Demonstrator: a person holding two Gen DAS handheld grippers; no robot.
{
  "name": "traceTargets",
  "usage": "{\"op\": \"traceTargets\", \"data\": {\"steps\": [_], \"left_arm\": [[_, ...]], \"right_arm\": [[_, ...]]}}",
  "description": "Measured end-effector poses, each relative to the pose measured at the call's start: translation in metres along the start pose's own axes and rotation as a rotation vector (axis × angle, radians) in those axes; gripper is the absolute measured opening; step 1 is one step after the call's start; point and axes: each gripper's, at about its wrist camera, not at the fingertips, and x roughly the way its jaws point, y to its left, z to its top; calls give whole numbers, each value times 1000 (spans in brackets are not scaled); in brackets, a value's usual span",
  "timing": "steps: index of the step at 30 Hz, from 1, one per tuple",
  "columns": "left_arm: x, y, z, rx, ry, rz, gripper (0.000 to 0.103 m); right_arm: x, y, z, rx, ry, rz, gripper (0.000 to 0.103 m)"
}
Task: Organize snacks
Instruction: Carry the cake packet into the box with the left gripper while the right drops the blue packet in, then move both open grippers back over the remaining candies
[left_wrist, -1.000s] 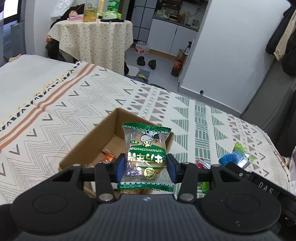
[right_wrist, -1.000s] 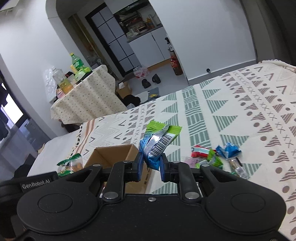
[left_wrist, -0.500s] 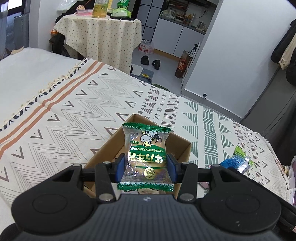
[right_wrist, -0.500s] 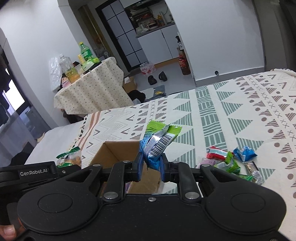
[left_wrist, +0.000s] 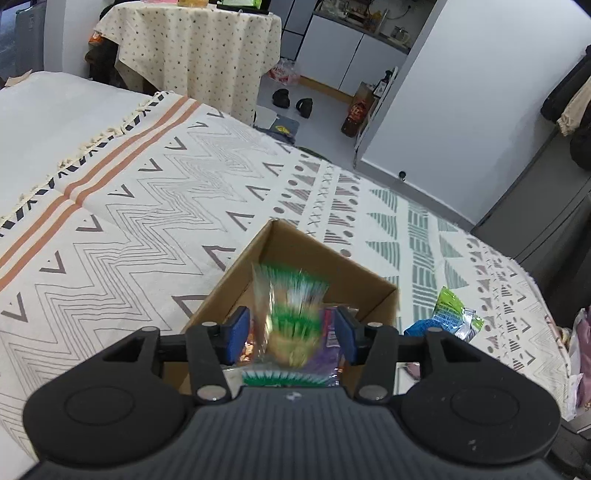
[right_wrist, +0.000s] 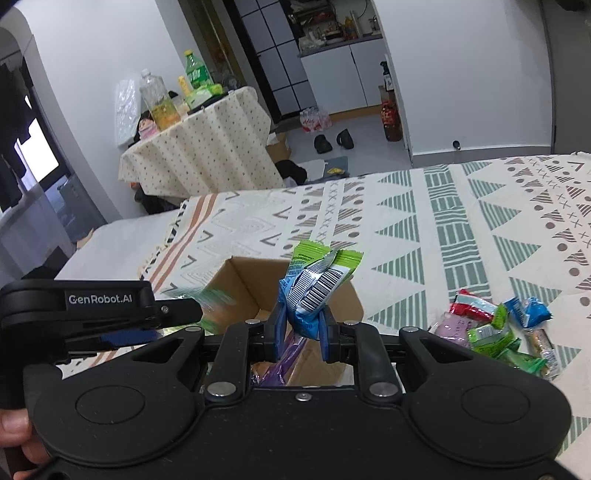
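Observation:
An open cardboard box (left_wrist: 332, 258) sits on the patterned blanket, with several wrapped snacks inside. In the left wrist view my left gripper (left_wrist: 291, 334) hangs over it, open. A green-edged bun packet (left_wrist: 291, 317) is motion-blurred between the blue pads and touches neither of them. In the right wrist view my right gripper (right_wrist: 301, 332) is shut on a bunch of blue and green packets (right_wrist: 317, 280), held above the box (right_wrist: 240, 280). The left gripper (right_wrist: 181, 314) shows there at the box's left side, the blurred packet (right_wrist: 214, 299) beside it.
A pile of loose snacks (right_wrist: 495, 332) lies on the blanket (left_wrist: 147, 206) right of the box. A cloth-covered table (right_wrist: 199, 147) with bottles stands beyond the bed. A person's hand (right_wrist: 14, 435) holds the left gripper's handle. The bed's edge runs behind the box.
The left gripper moved over the box and opened. The bun packet it held is now loose and blurred, dropping toward the box. The right gripper came closer to the box, still holding its packets.

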Motion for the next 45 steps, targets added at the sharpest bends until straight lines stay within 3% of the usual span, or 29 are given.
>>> {"op": "traceTargets", "data": {"steps": [11, 12, 13, 14, 20, 28, 33, 38, 42, 45], "left_arm": [[3, 30, 12, -60, 11, 51, 67], [3, 31, 12, -62, 10, 53, 67], [3, 33, 13, -65, 9, 54, 67], [3, 34, 14, -67, 10, 55, 68], [2, 36, 12, -71, 17, 63, 76], [-4, 27, 5, -41, 22, 68, 84], [-11, 14, -1, -1, 10, 56, 86], [-16, 2, -6, 26, -1, 51, 95], [-17, -8, -11, 27, 12, 52, 96], [-17, -19, -14, 48, 12, 51, 97]], "right_arm": [[23, 23, 0, -37, 38, 82, 21], [24, 26, -1, -43, 45, 85, 30], [26, 27, -1, -51, 58, 81, 46], [26, 29, -3, -57, 60, 72, 51], [21, 21, -8, -46, 85, 16, 56], [0, 10, -9, -37, 65, -62, 82], [-8, 3, -5, -34, 62, -93, 88], [-19, -12, 0, -2, 61, -99, 95], [-32, -25, 1, 33, 47, -96, 103], [-39, -35, 1, 49, 48, -95, 103]]}}
